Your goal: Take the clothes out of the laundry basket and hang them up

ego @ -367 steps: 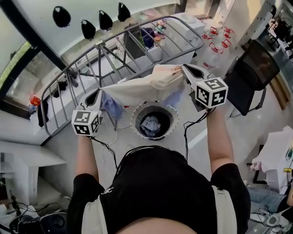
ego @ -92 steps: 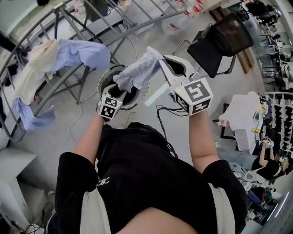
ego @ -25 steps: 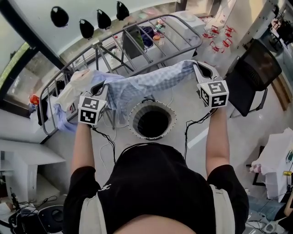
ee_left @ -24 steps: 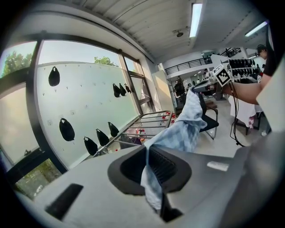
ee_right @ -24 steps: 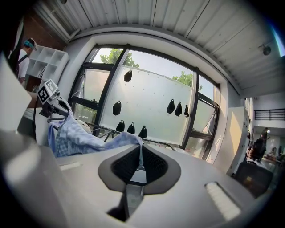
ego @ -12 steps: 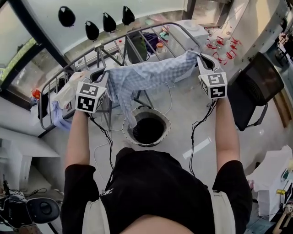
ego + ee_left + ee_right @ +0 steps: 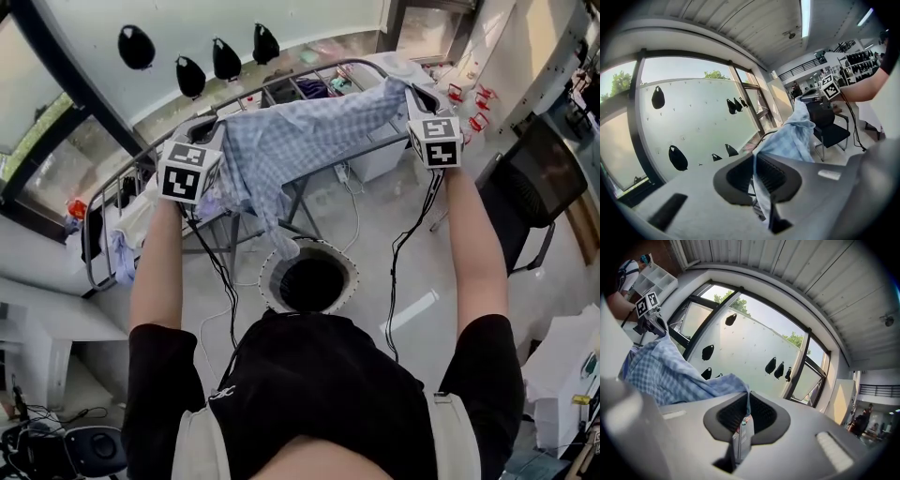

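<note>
The checked shirt [image 7: 291, 141] is held spread between the two grippers, above the drying rack [image 7: 122, 178] and not yet resting on it. The left gripper [image 7: 757, 173] has its fingers nearly together, pinching a thin fold of one shirt edge. The right gripper [image 7: 747, 416] is equally narrow, clamped on the opposite edge where a sewn-in label hangs. The laundry basket [image 7: 266, 277] stands on the floor below and appears empty.

Probable faults from this position:

- Slip at either grip. Each pair of fingers holds only a narrow strip of cloth. Excess tension across the span is likely to pull an edge free.
- Snagging. A loose tail [image 7: 279, 239] hangs below the span, near the rack legs, and may catch when the shirt is lowered.
- Uneven release. If one side opens first, the shirt's weight is likely to drag it off the rail to the floor.
- Overlap. Other garments [image 7: 127, 234] occupy the rack's left end; placement too far left would bunch the cloth.
</note>
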### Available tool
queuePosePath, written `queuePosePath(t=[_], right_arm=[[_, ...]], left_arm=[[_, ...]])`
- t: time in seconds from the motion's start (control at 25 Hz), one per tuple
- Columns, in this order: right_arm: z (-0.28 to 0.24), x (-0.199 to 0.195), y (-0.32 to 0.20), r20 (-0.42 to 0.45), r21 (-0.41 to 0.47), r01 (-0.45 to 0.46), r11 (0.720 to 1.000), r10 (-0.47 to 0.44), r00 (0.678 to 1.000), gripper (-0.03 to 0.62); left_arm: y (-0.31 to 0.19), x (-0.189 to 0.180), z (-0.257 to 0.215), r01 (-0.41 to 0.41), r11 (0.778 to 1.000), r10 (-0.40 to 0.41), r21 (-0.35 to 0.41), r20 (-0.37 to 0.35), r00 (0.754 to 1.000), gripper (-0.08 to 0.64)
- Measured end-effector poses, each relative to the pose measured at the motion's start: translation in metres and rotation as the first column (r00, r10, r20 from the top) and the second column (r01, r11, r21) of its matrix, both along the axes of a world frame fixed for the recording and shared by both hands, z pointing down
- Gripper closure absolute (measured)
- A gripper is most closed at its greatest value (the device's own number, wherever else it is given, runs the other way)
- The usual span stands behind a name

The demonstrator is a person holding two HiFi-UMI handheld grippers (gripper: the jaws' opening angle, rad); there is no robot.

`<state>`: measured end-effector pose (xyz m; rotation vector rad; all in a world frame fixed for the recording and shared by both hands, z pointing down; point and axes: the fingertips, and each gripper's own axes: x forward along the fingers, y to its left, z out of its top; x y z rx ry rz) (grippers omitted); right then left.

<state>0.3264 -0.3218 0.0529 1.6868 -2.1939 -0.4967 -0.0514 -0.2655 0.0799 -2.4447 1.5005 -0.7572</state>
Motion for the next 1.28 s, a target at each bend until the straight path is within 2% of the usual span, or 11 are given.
queuePosePath(t=[0.12,0.24,0.52,0.68,0.8,1.0,1.16,1.24,1.28], right_arm=[[0.007,-0.017,-0.035,-0.007,-0.023,-0.010,1.000,0.010,1.000,0.568],[0.025,-0.038,-0.068,-0.019,-0.067,-0.011,0.998,0.009,1.000,0.566],[0.094,-0.081,-0.128,-0.070,-0.207,-0.037,0.978,0.023,0.997,0.566],[0.139,-0.092,-0.146,-0.118,-0.304,-0.065,0.950,0.030,0.993,0.566],[0.170,-0.101,-0.150,-0.165,-0.374,-0.090,0.923,0.030,0.986,0.565],[0.214,-0.112,-0.149,-0.232,-0.461,-0.109,0.880,-0.001,0.973,0.563],[0.238,-0.115,-0.144,-0.231,-0.514,-0.108,0.851,-0.017,0.973,0.561],[0.245,-0.116,-0.140,-0.207,-0.539,-0.091,0.837,-0.027,0.978,0.549],[0.246,-0.116,-0.138,-0.186,-0.547,-0.079,0.834,-0.029,0.982,0.518]], left_arm=[[-0.035,-0.019,0.006,0.005,1.000,-0.005,-0.010,0.004,1.000,0.531],[-0.070,-0.042,0.021,0.016,0.999,-0.017,-0.051,-0.006,1.000,0.531],[-0.136,-0.078,0.083,0.021,0.990,-0.020,-0.142,0.012,1.000,0.531],[-0.159,-0.086,0.126,0.023,0.979,-0.012,-0.202,0.051,0.999,0.531],[-0.174,-0.087,0.158,0.005,0.969,0.006,-0.248,0.044,0.999,0.531],[-0.187,-0.095,0.209,0.024,0.941,-0.002,-0.337,0.068,0.998,0.527],[-0.189,-0.102,0.229,0.036,0.918,-0.027,-0.395,0.028,0.999,0.501],[-0.189,-0.104,0.234,0.036,0.916,-0.037,-0.399,0.005,0.999,0.456],[-0.188,-0.106,0.235,0.041,0.917,-0.043,-0.396,0.002,0.999,0.426]])
